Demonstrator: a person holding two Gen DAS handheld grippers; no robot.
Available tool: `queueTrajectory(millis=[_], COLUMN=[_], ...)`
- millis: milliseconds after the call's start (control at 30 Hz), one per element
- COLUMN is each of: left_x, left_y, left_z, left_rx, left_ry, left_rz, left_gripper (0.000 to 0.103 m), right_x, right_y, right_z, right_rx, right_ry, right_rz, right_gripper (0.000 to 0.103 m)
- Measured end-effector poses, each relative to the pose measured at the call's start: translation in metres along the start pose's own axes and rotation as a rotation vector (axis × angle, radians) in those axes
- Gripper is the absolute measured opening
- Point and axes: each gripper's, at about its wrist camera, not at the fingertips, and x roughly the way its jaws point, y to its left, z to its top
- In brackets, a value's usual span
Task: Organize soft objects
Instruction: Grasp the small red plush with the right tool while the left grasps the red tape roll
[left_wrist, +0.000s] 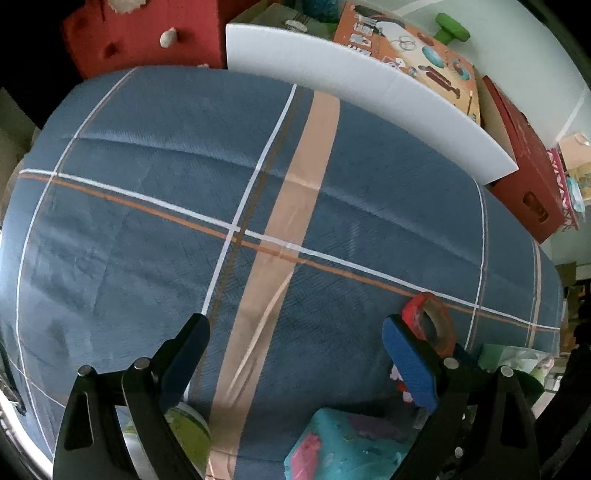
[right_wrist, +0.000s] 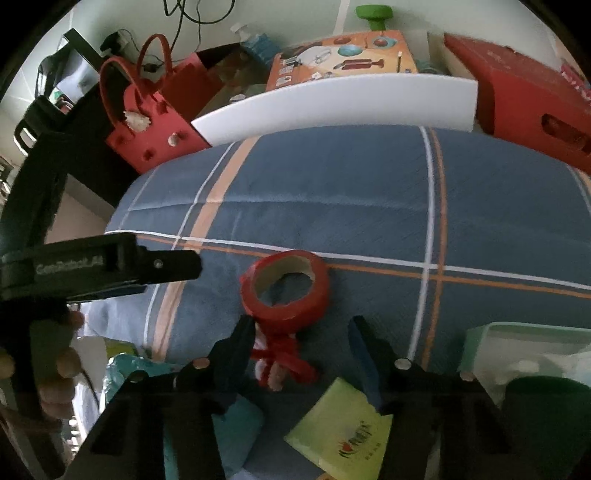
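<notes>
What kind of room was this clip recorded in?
Probably a home bedroom or storage corner: a plaid blue quilt covers a bed-like surface, with boxes such as a red carton and a red bag piled against the wall behind it.

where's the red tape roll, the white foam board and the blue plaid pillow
red tape roll (right_wrist: 286, 315): right wrist view, front outer wall
white foam board (right_wrist: 332, 99): right wrist view, middle of its flat face
blue plaid pillow (left_wrist: 147, 229): left wrist view, bare blue fabric on top

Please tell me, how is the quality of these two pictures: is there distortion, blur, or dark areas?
Left wrist view: the fisheye bends the straight white board into an arc; the blue blanket is fairly sharp. Right wrist view: softer and dimmer, the red tape roll slightly blurred, the bottom foreground in shadow, corners black.
</notes>
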Motion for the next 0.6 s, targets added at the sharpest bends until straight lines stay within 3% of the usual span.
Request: queueTrajectory(millis=[133,400,600], left_x=[0.003,0.006,0.008], left_y=[0.002,0.007,0.001], left_z=[0.001,0.005,0.004], left_rx=[-0.005,-0.013,-0.011], left_ry=[0.011,0.026,0.03], left_rz=[0.005,-0.014,-0.03], left_gripper=[0.095,0.095,0.095], right_x=[0.004,0.002,0.005], right_y=[-0.004,-0.009,-0.014], right_z=[0.0,0.0,0.0], right_rx=[0.014,0.003,0.013], right_ry=[0.01,0.023,0.034], right_rz=[0.041,0.061,0.079], right_gripper=[0.054,0.036,0.034])
